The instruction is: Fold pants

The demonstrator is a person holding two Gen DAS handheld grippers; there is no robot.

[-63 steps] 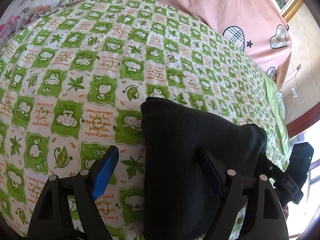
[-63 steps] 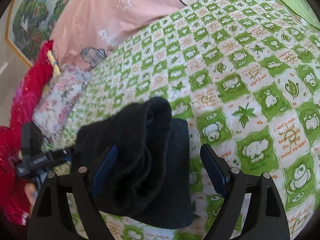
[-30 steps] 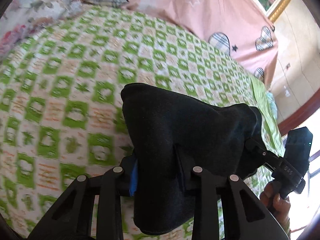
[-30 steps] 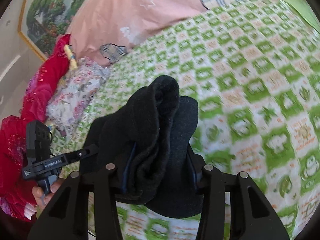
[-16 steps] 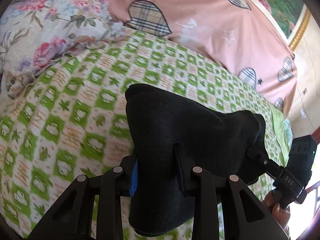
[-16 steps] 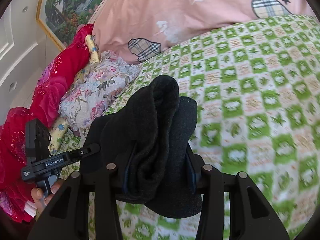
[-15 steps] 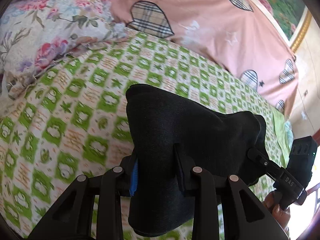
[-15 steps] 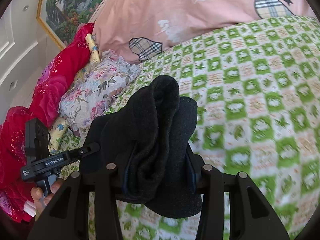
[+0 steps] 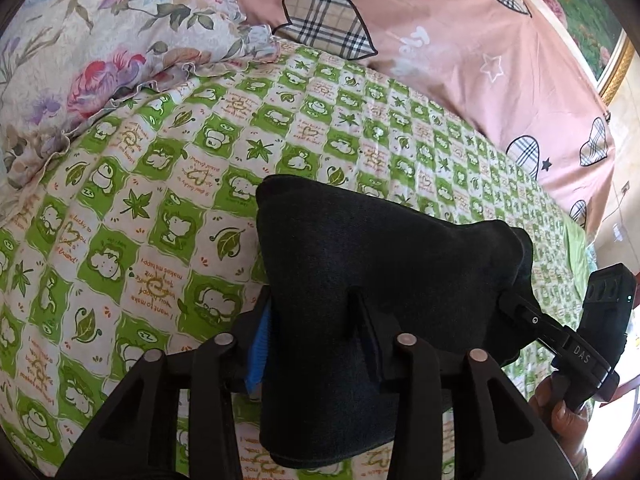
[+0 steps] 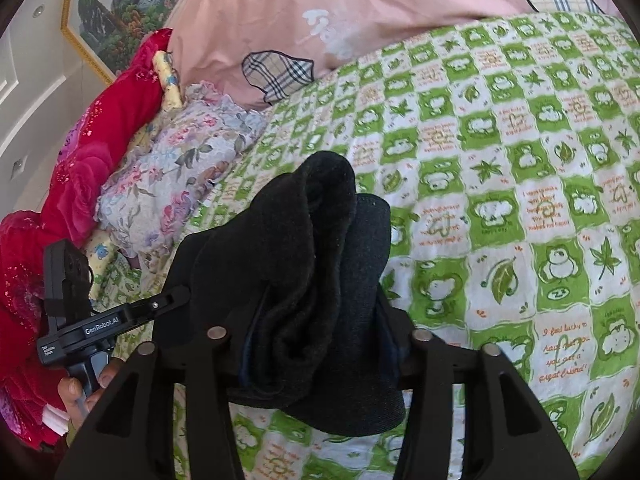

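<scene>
- Folded black pants held above the green checked bed.
- Left gripper and right gripper grasp opposite ends, fingers opening.
- Risk: uneven release could let the fold slump apart.

pants | black, thick knit | folded bundle, apparently lifted above green checked bedsheet

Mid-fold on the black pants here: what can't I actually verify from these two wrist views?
- Left wrist view: the black pants cover the left claw, so only one blue pad edge shows; pad contact is unclear while the jaws open.
- Right wrist view: the bunched fabric hides both pads of the right claw, also opening.
- Both views: the pants' lower edge is hidden behind the claw frames, so the fold's neatness can't be judged.
</scene>
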